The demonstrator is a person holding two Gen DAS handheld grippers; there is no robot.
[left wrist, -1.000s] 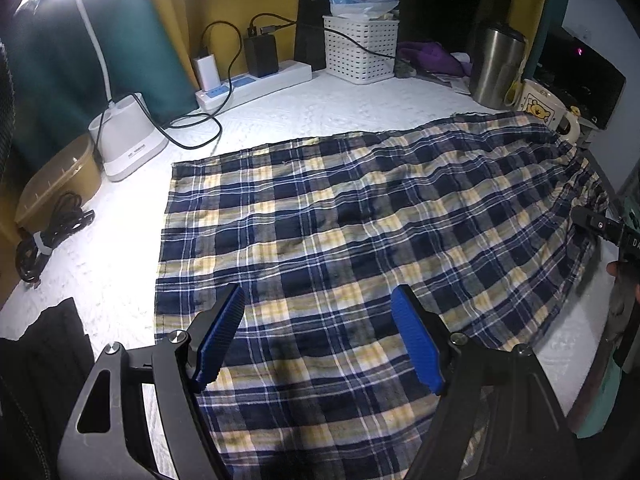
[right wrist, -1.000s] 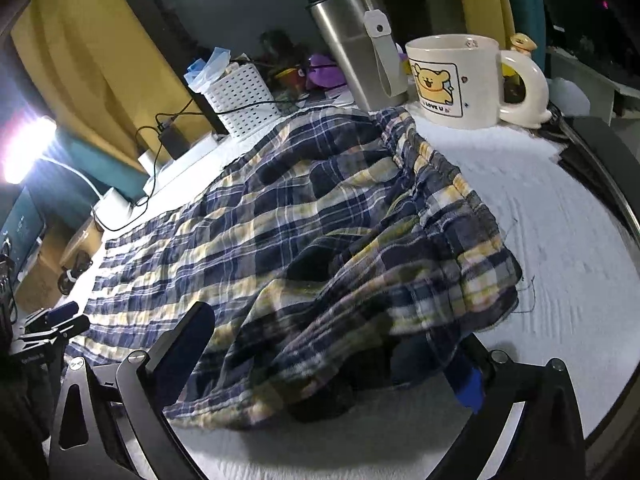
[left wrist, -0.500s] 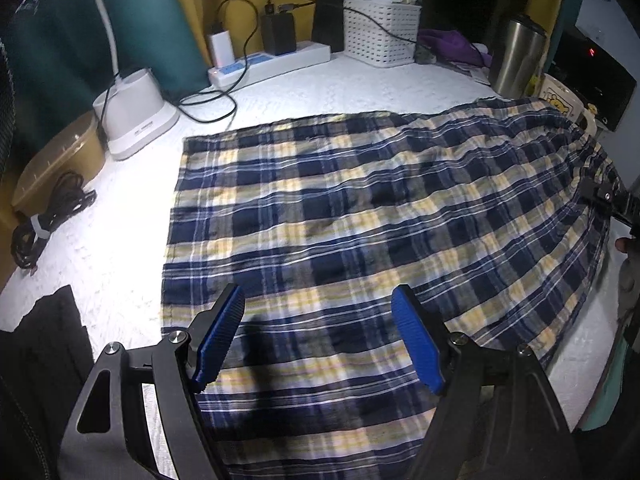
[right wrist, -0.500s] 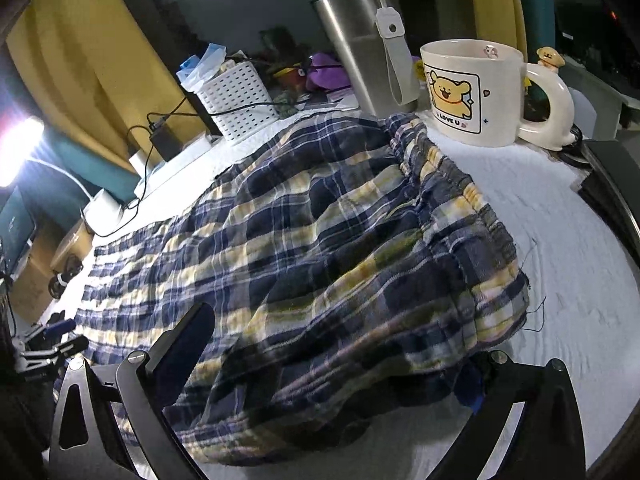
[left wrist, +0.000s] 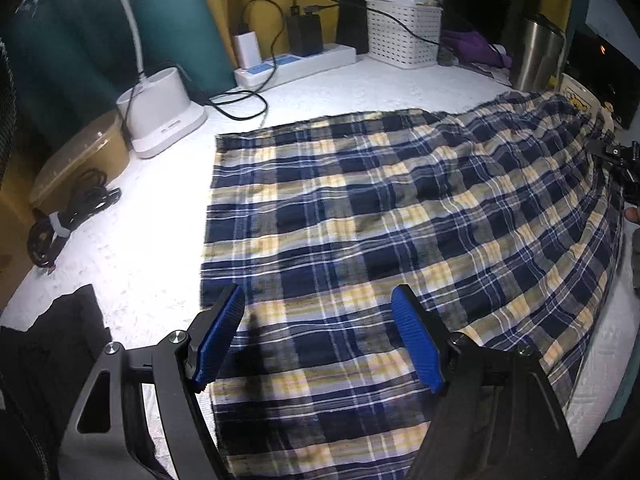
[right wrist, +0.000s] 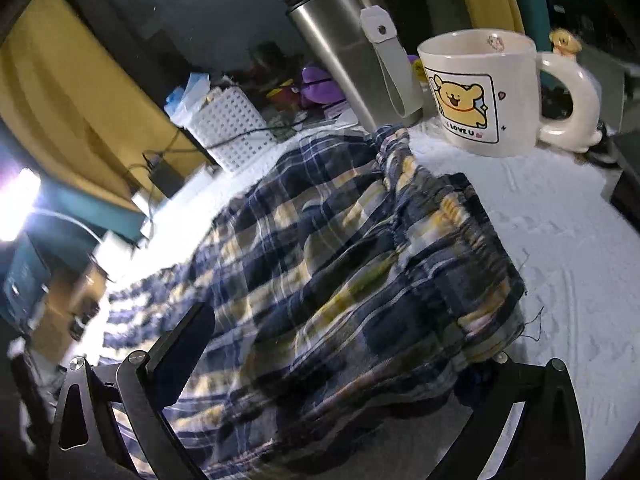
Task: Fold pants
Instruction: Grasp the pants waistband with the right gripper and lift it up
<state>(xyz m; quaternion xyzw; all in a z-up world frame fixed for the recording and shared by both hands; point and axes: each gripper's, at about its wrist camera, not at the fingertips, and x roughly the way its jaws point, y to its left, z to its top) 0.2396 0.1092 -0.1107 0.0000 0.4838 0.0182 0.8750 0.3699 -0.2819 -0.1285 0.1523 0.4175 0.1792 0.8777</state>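
Note:
Navy, yellow and white plaid pants (left wrist: 380,216) lie spread flat on the white table cover. My left gripper (left wrist: 320,340) is open just above the leg end near its left hem, holding nothing. In the right wrist view the gathered waistband end of the pants (right wrist: 360,260) bulges up between the fingers of my right gripper (right wrist: 332,352). Its jaws stand wide apart. The right fingertip is hidden under the cloth, and the left finger (right wrist: 180,348) stands clear of it. The right gripper also shows at the far right of the left wrist view (left wrist: 616,156).
A bear mug (right wrist: 484,92) and a steel tumbler (right wrist: 352,56) stand just beyond the waistband. A white basket (left wrist: 404,32), power strip (left wrist: 296,64), lamp base (left wrist: 160,116), brown tub (left wrist: 76,160) and coiled cable (left wrist: 64,220) line the back and left. A black cloth (left wrist: 48,344) lies front left.
My left gripper has moved left along the leg end toward the hem. My right gripper has pushed in and tilted at the waistband, and the cloth there has bunched higher.

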